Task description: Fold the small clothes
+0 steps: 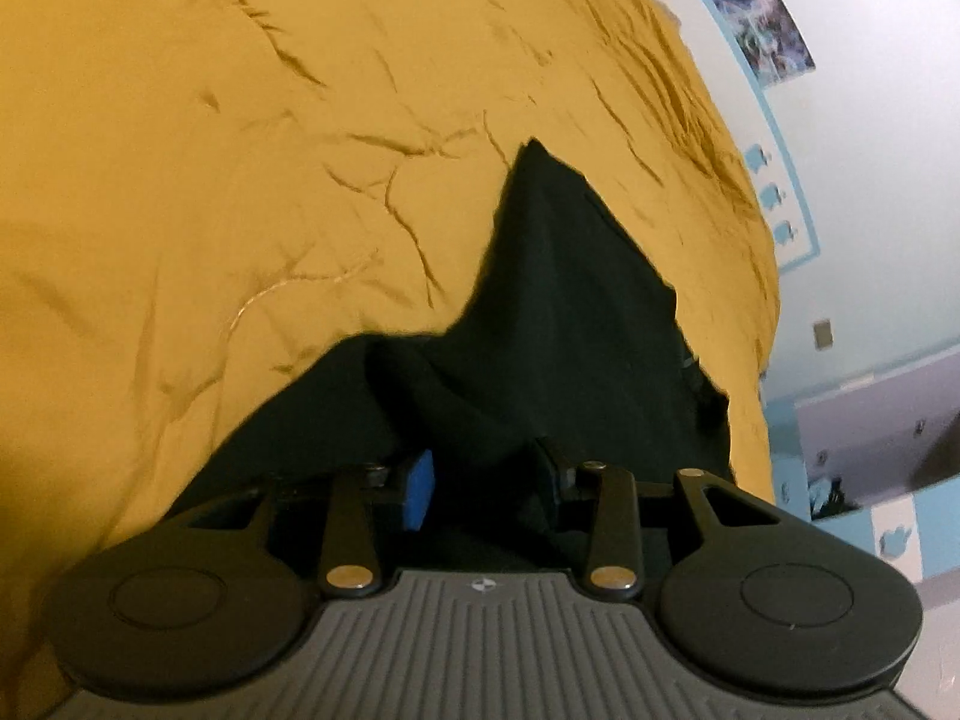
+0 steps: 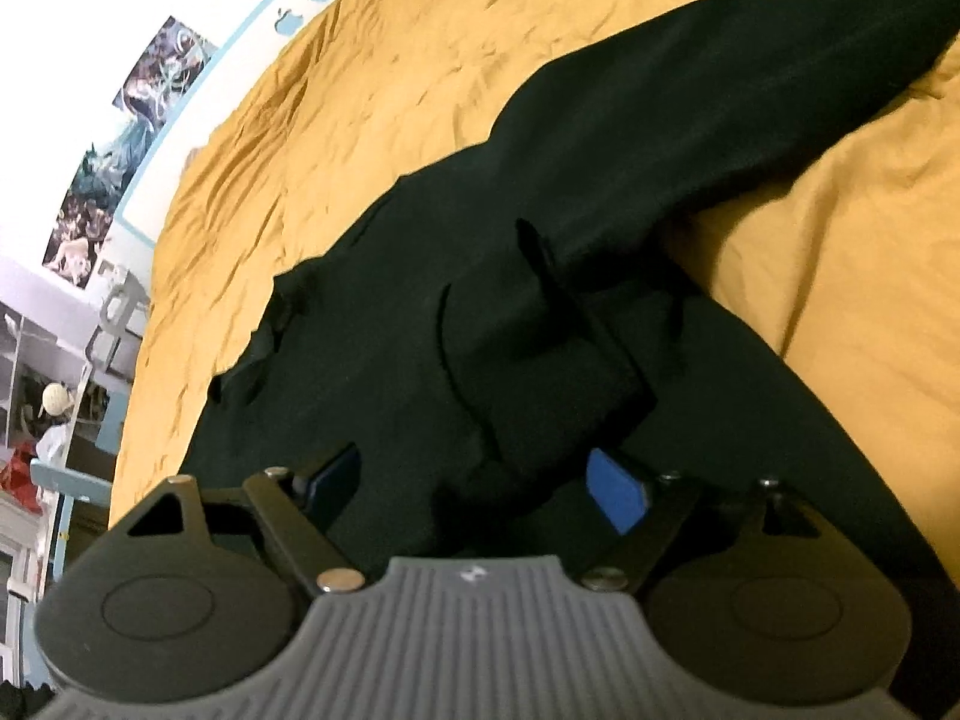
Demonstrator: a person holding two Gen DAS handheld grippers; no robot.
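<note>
The black garment (image 2: 540, 252) lay rumpled across the bed's mustard cover (image 1: 240, 180), one long part trailing away, not yet folded. Left tongs (image 1: 486, 480) stood half apart over a raised fold of cloth, pads not pressing it. Right tongs (image 2: 474, 480) stood wide apart above a bunched ridge, likely lining up a pinch. White wall with posters (image 2: 120, 138) and a blue border beside the bed.
</note>
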